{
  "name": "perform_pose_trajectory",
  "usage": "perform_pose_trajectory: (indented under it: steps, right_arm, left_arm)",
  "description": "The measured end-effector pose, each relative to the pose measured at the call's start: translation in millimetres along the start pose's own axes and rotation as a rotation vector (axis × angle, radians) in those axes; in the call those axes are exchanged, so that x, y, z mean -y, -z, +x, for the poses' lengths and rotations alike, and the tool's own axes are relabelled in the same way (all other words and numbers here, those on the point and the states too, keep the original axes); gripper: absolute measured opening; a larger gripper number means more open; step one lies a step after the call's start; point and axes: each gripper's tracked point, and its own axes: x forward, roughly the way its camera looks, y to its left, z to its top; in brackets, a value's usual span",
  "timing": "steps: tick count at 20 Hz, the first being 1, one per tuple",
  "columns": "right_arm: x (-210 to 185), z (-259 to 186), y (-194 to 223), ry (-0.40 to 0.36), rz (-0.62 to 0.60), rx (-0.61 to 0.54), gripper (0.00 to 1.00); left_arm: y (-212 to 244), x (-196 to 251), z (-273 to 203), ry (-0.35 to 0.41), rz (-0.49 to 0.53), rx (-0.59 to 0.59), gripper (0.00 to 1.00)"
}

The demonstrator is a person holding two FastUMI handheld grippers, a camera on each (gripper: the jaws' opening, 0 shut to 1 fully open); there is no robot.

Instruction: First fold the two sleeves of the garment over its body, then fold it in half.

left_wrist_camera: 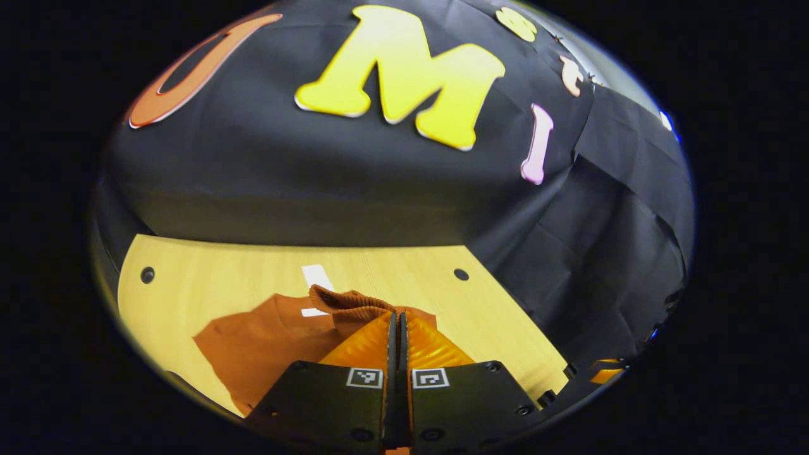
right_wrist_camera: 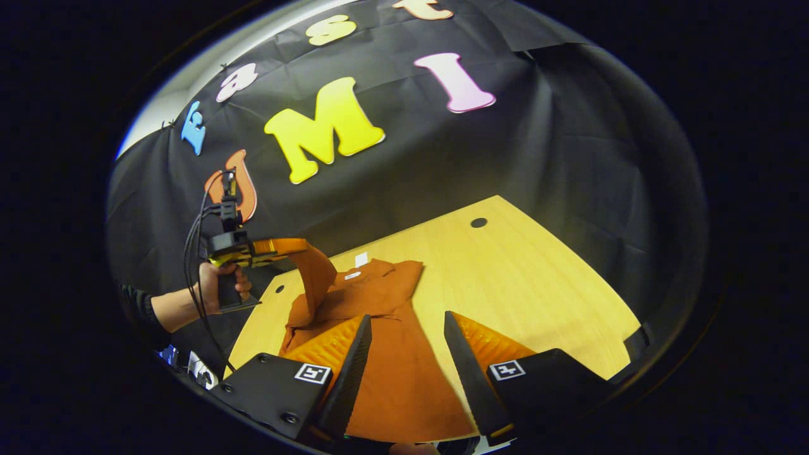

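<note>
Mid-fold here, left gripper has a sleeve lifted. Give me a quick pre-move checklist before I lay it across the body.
1. Left gripper shut on the sleeve: ok, cuff pinched between its fingers.
2. Sleeve lifted off the table: ok.
3. Right gripper open, holding nothing: ok.
4. Garment body lying flat: ok mostly, collar area rumpled.
5. Other sleeve already folded: cannot tell.
6. Garment fully on the table: cannot tell, hem hidden.

My table [right_wrist_camera: 537,278] is pale wood with round dark holes [right_wrist_camera: 478,222], one toward two o'clock in my right gripper view. Black creased cloth [left_wrist_camera: 303,170] hangs behind it from nine to three o'clock, and light glares warmly off the wood.
</note>
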Motion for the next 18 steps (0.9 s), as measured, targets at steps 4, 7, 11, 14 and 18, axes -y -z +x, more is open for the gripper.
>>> perform_pose_trajectory:
  steps: [4,7,11,14,18]
  right_arm:
    - [55,-13,-1,0.082,0.023,-0.013,0.76]
    - [82,-18,2,0.129,0.044,-0.028,0.76]
    - [93,-16,2,0.144,0.040,-0.036,0.76]
    - [88,-5,-1,0.119,0.010,-0.048,0.76]
    - [64,15,-10,0.060,-0.091,-0.043,0.76]
  left_arm:
    - [60,5,64,-0.056,0.045,-0.128,0.03]
    - [99,1,90,-0.113,0.069,-0.210,0.03]
    - [132,10,107,-0.185,0.158,-0.235,0.06]
    - [117,25,91,-0.144,0.160,-0.200,0.43]
    - [93,27,61,-0.211,0.126,-0.075,0.75]
